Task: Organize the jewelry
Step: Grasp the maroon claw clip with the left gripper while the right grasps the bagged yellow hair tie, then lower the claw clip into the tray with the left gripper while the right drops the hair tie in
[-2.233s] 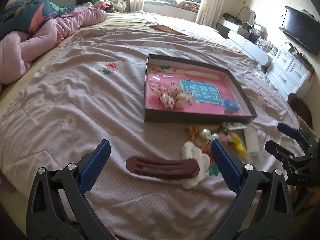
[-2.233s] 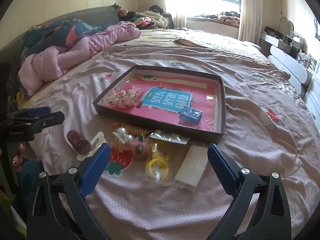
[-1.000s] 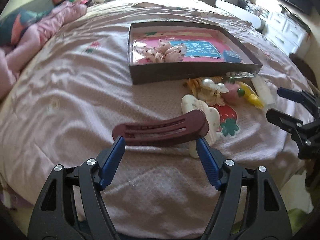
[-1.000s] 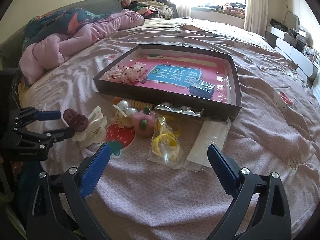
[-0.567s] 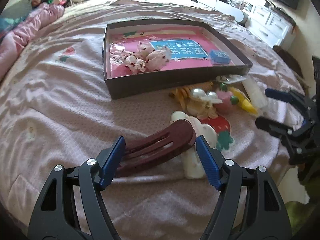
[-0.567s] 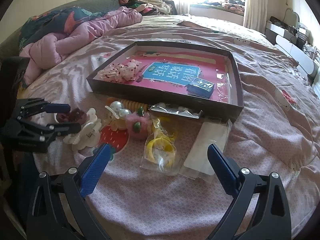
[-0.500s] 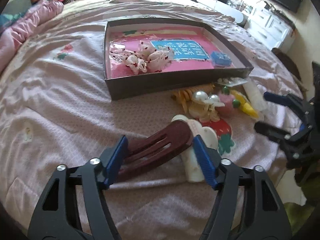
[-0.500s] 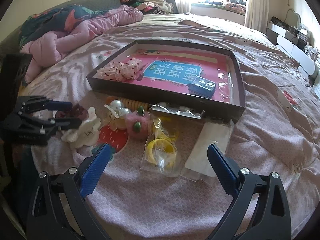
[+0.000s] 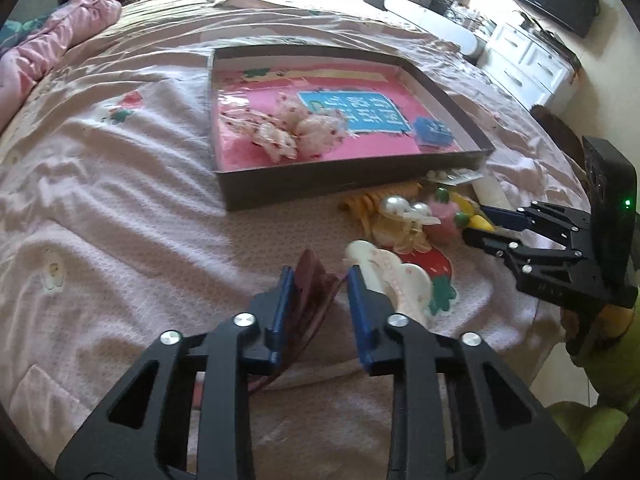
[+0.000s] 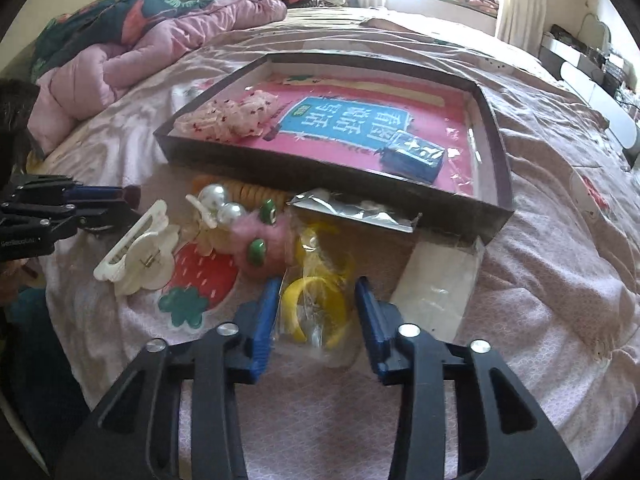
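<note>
My left gripper (image 9: 318, 286) has narrowed around the maroon hair clip (image 9: 310, 294), which lies turned lengthwise between the jaws against the left pad; a gap remains on the right. It also shows in the right wrist view (image 10: 104, 206). My right gripper (image 10: 316, 312) straddles the clear bag of yellow rings (image 10: 320, 308), jaws partly closed at its sides. The dark tray (image 9: 320, 186) with pink lining holds a floral scrunchie (image 9: 296, 130) and a blue box (image 9: 434, 136). A white claw clip (image 10: 136, 250), pearl clip (image 10: 218, 204) and pink pompom (image 10: 256, 250) lie before the tray.
An orange coil tie (image 10: 244, 192), a silver foil packet (image 10: 352, 210) and a flat clear packet (image 10: 438, 288) lie by the tray's front wall (image 10: 320, 178). Pink bedding (image 10: 160, 48) is piled far left. The bed edge runs close under both grippers.
My left jaws have closed in on the maroon clip, which turned from crosswise to lengthwise. My right gripper moved forward to the yellow ring bag and its jaws narrowed around it.
</note>
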Motion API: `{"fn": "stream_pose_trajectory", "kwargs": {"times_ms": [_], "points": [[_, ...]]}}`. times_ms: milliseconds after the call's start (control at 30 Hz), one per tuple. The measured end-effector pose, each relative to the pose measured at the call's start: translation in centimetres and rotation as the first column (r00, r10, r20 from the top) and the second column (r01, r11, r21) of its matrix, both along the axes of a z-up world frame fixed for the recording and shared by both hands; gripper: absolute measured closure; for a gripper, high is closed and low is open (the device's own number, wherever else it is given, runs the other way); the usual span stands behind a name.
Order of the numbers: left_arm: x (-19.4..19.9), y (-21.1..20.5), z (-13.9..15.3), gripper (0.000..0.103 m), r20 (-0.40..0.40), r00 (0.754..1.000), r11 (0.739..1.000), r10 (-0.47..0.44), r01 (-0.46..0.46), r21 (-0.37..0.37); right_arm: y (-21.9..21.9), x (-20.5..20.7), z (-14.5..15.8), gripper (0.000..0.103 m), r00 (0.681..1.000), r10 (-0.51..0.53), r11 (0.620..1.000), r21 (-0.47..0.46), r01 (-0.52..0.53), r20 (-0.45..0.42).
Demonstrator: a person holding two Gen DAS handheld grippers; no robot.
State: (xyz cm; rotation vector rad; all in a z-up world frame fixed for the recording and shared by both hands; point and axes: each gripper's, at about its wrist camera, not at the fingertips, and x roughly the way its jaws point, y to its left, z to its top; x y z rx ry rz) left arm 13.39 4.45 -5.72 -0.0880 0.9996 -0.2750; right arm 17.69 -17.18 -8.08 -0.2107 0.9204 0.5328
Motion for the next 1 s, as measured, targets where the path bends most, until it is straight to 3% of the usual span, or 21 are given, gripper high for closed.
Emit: {"fn": "stream_pose_trajectory", "kwargs": {"times_ms": [200, 433, 833, 1000], "points": [[-0.5, 1.8, 0.2, 0.092, 0.011, 0.999, 0.999, 0.044, -0.044, -0.004, -0.1, -0.1, 0.5, 0.073, 1.0, 0.009, 1.0, 0.022, -0.009, 0.005], [-0.6, 2.9, 0.2, 0.092, 0.005, 0.997, 0.996, 0.079, -0.079, 0.041, 0.1, -0.5, 1.5, 0.076, 1.0, 0.025, 0.999, 0.043, -0.026, 0.017], [0.0, 3.3, -0.9, 0.093, -0.054, 0.994, 0.993, 0.092, -0.087, 0.075, 0.1, -0.2, 4.1, 0.078, 0.999, 0.023, 0.994, 0.108, -0.028, 0.044], [-0.1, 2.8, 0.0, 0.094, -0.036, 0.995, 0.993, 0.093, -0.09, 0.083, -0.3, 0.5, 5.1, 0.082, 0.998, 0.009, 0.991, 0.133, -0.017, 0.055]]}}
